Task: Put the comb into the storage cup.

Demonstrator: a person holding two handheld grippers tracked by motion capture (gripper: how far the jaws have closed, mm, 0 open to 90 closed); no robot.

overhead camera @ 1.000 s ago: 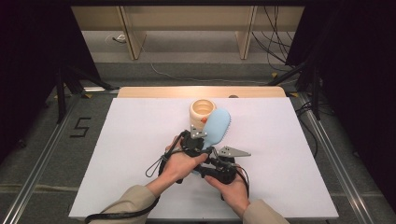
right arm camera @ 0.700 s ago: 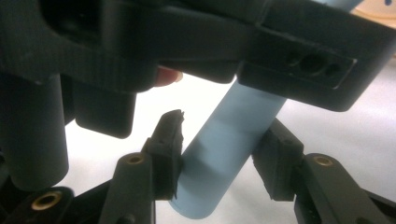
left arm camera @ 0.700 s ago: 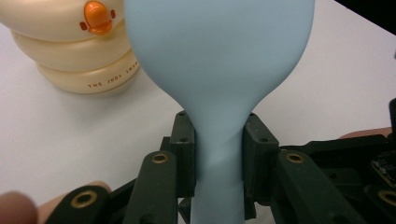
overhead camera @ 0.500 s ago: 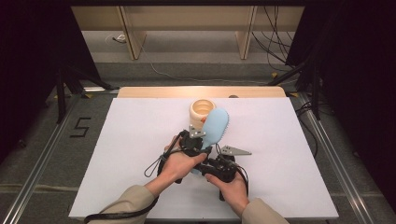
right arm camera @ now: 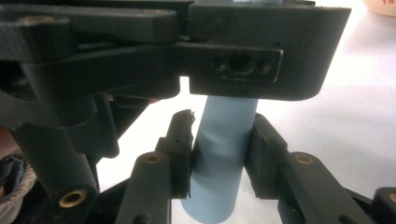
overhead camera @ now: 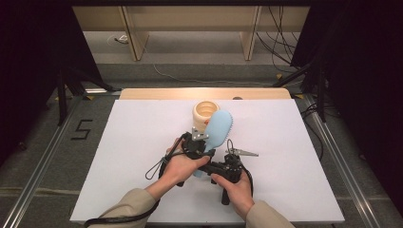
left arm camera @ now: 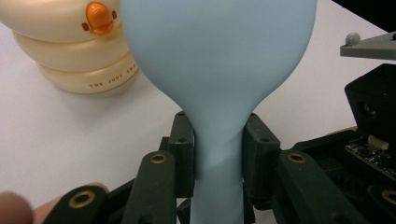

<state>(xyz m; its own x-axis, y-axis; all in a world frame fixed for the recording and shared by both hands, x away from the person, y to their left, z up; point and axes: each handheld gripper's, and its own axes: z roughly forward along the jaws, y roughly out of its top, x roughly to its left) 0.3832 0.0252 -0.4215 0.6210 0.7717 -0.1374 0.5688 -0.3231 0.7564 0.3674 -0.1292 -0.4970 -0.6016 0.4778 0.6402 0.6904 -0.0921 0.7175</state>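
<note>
The left gripper view reveals an orange button (left arm camera: pixel 99 17) at 11 o'clock; both left gripper (left arm camera: pixel 218 154) and right gripper (right arm camera: pixel 219 154), whose jaws have just closed, clamp the blue brush (overhead camera: pixel 218 130) handle.

Pale blue brush (overhead camera: pixel 219 129), cream ridged cup (overhead camera: pixel 205 112), white table (overhead camera: pixel 294 156).

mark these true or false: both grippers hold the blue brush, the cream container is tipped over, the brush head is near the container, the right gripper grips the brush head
1. Both the left gripper and the right gripper have their jaws closed on the blue brush. True; the right jaws have just been closing on its handle.
2. The cream container is tipped over. False; it stands upright, opening up.
3. The brush head lies close to the container. True.
4. The right gripper grips the brush head. False; it clamps the handle end, below the left gripper.
</note>
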